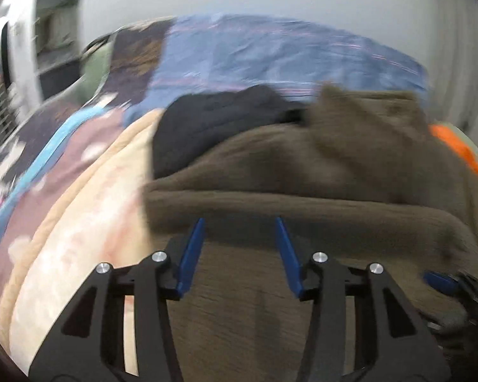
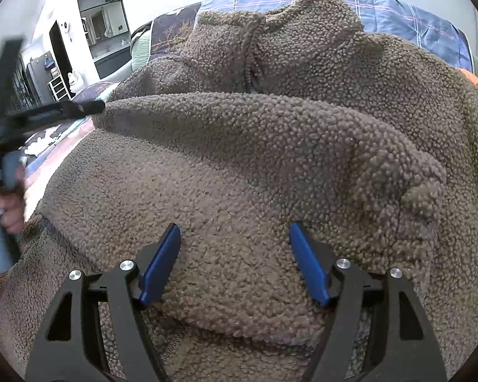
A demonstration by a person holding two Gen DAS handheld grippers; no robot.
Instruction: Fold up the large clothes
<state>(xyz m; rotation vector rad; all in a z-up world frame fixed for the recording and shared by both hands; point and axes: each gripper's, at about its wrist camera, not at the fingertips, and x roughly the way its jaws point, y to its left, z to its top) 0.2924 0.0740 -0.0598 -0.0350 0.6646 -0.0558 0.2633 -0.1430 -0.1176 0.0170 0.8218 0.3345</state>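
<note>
A brown fleece jacket [image 2: 239, 165] lies spread on the bed, and it fills the right wrist view. One sleeve [image 2: 271, 117] is laid across its front. My right gripper [image 2: 235, 225] hovers just over the jacket's lower part, open, with nothing pinched between its blue pads. My left gripper [image 1: 239, 219] is open too, above the jacket [image 1: 302, 197] near the folded sleeve; this view is blurred. Seen from the right wrist, the left gripper [image 2: 92, 106] reaches the sleeve's left end, with a hand [image 2: 11, 213] on its grip.
A dark garment [image 1: 207, 121] lies behind the jacket. An orange item [image 1: 455, 146] sits at the right. A blue plaid sheet [image 1: 271, 54] covers the far bed and a patterned blanket [image 1: 63, 165] the left. A doorway and shelves [image 2: 60, 86] stand beyond.
</note>
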